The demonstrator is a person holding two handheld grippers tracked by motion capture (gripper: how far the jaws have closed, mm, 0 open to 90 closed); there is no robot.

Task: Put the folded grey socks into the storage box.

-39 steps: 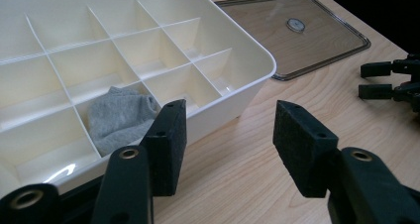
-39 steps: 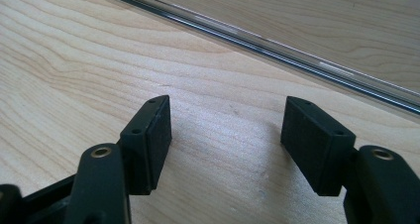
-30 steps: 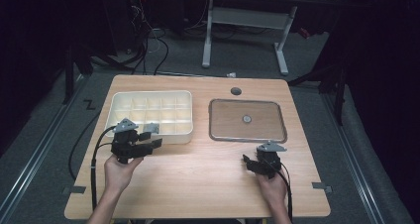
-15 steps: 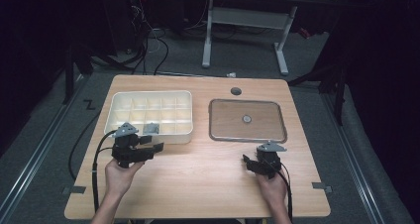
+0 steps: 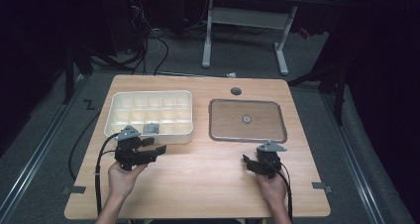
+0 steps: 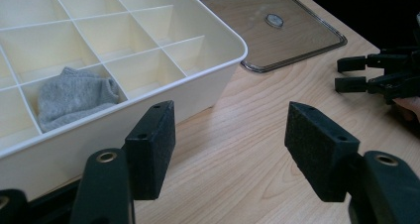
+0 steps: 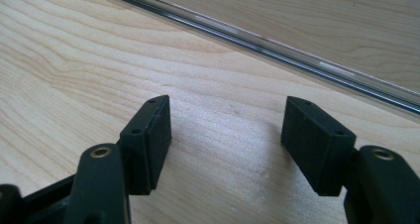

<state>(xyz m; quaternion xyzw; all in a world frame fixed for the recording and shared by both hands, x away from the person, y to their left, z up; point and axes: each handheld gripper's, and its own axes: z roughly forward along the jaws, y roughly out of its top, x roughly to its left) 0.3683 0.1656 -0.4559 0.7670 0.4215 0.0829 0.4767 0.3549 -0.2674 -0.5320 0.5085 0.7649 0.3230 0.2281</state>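
Two pairs of black fingers stand apart with nothing between them. The left gripper [image 5: 148,149] has just been opening its jaws, and in the left gripper view its padded fingers [image 6: 151,154] are spread wide over bare wood, gripping nothing. It is held just in front of the near wall of the cream compartment box [image 5: 148,135], close to it but not touching. In that box a grey sock [image 6: 74,97] lies bunched in one compartment of the near row, toward the box's middle; in the high view the same sock [image 5: 151,128] sits just beyond the left gripper. The other compartments that can be seen hold nothing. The right gripper [image 5: 253,163] is well apart from the left one, low over the tabletop [image 5: 203,184] near its front right; its fingers [image 7: 148,140] are likewise spread wide and hold nothing, with bare wood grain between them. Just beyond its tips runs the near rim of the clear lid [image 7: 277,45], which lies flat on the tabletop to the right of the box, a small round knob at its centre. Each gripper is held from behind by one of the person's hands, and a black cable trails back from each toward the near edge.
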